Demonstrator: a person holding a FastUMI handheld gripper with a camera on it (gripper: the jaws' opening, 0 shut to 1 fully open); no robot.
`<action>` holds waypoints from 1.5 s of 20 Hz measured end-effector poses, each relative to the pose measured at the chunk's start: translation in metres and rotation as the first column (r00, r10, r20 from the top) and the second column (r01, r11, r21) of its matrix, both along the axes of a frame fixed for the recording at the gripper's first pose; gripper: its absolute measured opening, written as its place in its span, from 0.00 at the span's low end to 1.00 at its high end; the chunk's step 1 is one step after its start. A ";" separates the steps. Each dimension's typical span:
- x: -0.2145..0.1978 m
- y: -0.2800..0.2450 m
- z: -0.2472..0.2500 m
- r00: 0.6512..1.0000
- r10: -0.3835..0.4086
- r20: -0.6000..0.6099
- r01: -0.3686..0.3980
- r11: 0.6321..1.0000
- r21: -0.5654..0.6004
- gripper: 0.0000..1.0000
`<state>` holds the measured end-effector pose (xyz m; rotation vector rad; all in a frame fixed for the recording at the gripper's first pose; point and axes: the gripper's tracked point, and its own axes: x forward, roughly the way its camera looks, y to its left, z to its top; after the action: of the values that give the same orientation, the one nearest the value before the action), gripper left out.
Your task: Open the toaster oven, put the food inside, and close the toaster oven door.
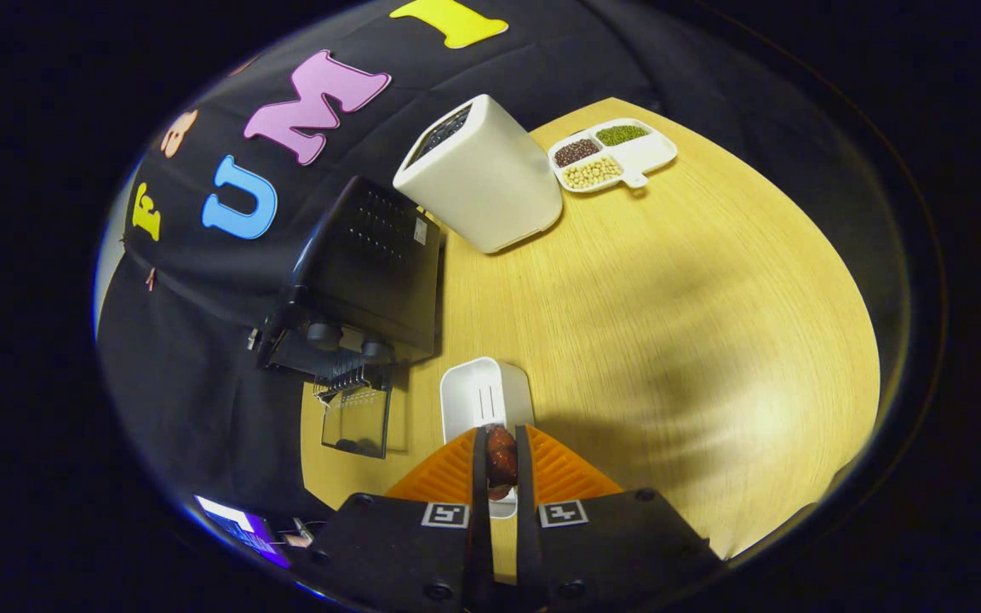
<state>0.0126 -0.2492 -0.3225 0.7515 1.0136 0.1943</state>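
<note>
**Gripper lifts glazed morsel above its dish, oven door down**

Here, the gripper (501,466) is closed narrowly on a piece of food (501,460), a reddish-brown, glossy lump pinched between both orange ribbed fingers (448,472), with each pad pressing on a side. Directly beneath and just ahead of the fingertips lies a white rectangular dish (484,393) with rounded corners, resting on the pale wood-grain tabletop (695,323).

Ahead and to the left of the fingers stands the black toaster oven (367,272), its top panel vented, two round knobs on its front, and its glass door (357,421) dropped open flat toward the gripper, a wire rack edge showing at the mouth. A small pale label sits on the oven's top corner; its writing is too small to read.

Farther beyond, a tall white container (482,174) with a dark top, and past it to the right a white divided tray (614,153) holding dark, green and pale beans. The gripper's black body carries two square black-and-white markers.
</note>
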 end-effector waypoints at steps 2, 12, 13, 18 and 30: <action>0.002 -0.002 0.012 1.000 -0.028 0.010 0.028 1.000 0.009 0.15; -0.006 0.059 0.076 0.987 -0.149 0.061 0.147 0.989 0.034 0.15; -0.006 0.071 0.083 0.984 -0.163 0.070 0.160 0.986 0.047 0.15; -0.007 0.123 0.107 0.967 -0.228 0.115 0.220 0.972 0.078 0.15; 0.042 0.242 0.114 0.926 -0.321 0.200 0.275 0.934 0.229 0.15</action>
<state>0.0549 -0.0073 -0.2082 1.0298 0.6488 0.1153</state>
